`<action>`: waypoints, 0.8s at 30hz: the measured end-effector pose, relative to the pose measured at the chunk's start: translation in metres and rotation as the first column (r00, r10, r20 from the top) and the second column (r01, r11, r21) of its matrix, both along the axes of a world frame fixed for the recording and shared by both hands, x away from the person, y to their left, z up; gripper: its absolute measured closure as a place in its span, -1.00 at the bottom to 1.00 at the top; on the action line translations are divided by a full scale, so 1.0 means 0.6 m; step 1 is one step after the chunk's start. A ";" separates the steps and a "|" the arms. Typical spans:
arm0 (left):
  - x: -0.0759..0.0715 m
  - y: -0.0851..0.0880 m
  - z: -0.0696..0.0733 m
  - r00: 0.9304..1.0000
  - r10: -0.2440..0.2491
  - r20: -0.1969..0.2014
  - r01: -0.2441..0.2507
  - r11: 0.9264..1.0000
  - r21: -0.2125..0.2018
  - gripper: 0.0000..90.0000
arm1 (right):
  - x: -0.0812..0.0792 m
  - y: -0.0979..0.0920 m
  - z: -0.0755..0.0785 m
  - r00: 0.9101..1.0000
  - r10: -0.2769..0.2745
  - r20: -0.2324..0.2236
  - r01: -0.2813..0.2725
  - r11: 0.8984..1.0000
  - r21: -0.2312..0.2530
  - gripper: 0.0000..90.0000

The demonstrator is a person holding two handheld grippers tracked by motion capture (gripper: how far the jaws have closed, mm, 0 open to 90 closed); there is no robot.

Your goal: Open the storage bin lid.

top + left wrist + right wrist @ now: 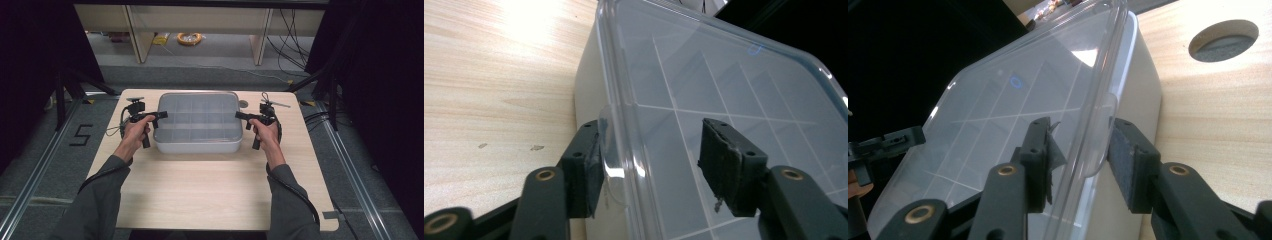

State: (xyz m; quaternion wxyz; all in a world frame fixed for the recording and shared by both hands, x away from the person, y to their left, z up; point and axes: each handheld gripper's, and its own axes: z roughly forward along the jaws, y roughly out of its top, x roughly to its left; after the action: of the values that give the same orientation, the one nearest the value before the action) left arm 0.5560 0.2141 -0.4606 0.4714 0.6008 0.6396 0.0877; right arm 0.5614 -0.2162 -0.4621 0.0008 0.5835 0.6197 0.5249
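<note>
One box point(197, 142) is seen at the far middle of the table point(210, 185), set square to the table's edges, its long axis running left to right across the high view and its short ends facing the two grippers. It is a shallow white tray closed by one clear lid point(198, 114), through which a grid of white dividers is seen — three rows can be made out, though the columns cannot be counted with certainty. Two grippers are present, one at each short end. The left gripper point(161, 116) is held at the box's left end; in the left gripper view its jaws are seen astride the lid's rim point(624, 125), one pad point(591, 170) against the small clear tab outside the rim, the other pad point(719, 160) over the lid and apart from it, so the rim is not clamped. The right gripper point(240, 116) is held at the right end; in the right gripper view its jaws straddle the rim and a clear tab point(1100, 135), the outer pad point(1123, 160) just beside the tab, with a gap showing on the inner side — not pressed shut. One round hole point(243, 104) is noted in the tabletop just beyond the box's far right corner. Two hands are seen, one per gripper handle.
</note>
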 end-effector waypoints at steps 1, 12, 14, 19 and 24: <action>-0.002 -0.001 0.004 1.000 0.015 0.006 -0.015 1.000 -0.005 0.04 | 0.000 0.000 -0.002 1.000 -0.006 0.010 0.006 1.000 -0.002 0.42; -0.010 0.001 0.010 0.998 0.058 0.017 -0.058 0.998 -0.026 0.19 | -0.011 -0.004 -0.006 1.000 -0.028 -0.015 0.029 0.997 0.072 0.47; -0.011 0.001 0.010 0.998 0.068 0.014 -0.067 0.997 -0.031 0.20 | -0.011 -0.005 -0.006 1.000 -0.027 -0.013 0.028 0.997 0.065 0.47; -0.012 0.000 0.009 0.997 0.076 0.016 -0.076 0.996 -0.038 0.21 | -0.009 -0.004 -0.008 0.999 -0.040 0.025 0.039 0.999 0.037 0.47; -0.013 -0.001 0.012 0.996 0.092 0.009 -0.091 0.995 -0.047 0.19 | -0.012 -0.001 0.002 0.998 -0.044 0.048 0.041 0.998 0.053 0.51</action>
State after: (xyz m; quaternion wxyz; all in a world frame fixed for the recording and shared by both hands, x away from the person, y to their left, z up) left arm 0.5485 0.2133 -0.4532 0.4845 0.5592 0.6656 0.0975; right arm 0.5544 -0.2169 -0.4607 0.0120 0.5834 0.5930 0.5549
